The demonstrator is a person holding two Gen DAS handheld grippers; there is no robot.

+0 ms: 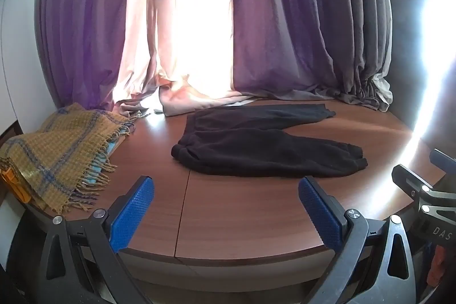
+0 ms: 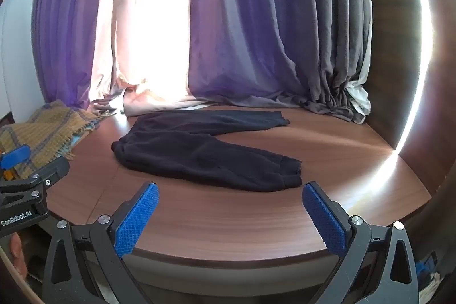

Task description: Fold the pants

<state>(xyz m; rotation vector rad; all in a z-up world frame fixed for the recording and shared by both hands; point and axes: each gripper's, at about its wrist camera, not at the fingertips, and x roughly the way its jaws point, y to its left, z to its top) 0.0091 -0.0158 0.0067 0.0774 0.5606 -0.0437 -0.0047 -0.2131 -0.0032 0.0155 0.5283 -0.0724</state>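
Black pants (image 1: 256, 144) lie flat on a brown wooden table (image 1: 228, 218), waistband to the left, the two legs spread apart toward the right. They also show in the right wrist view (image 2: 199, 153). My left gripper (image 1: 226, 187) is open and empty, held above the table's near edge, short of the pants. My right gripper (image 2: 230, 193) is open and empty too, near the front edge, just short of the near leg's cuff (image 2: 290, 173). The right gripper's body shows at the right edge of the left wrist view (image 1: 427, 190).
A yellow plaid fringed scarf (image 1: 57, 150) lies on the table's left side. Purple, pink and grey curtains (image 1: 256, 33) hang behind the table and pool on its far edge. A dark wooden wall (image 2: 399, 76) bounds the right side. The table (image 2: 228, 224) has a seam left of centre.
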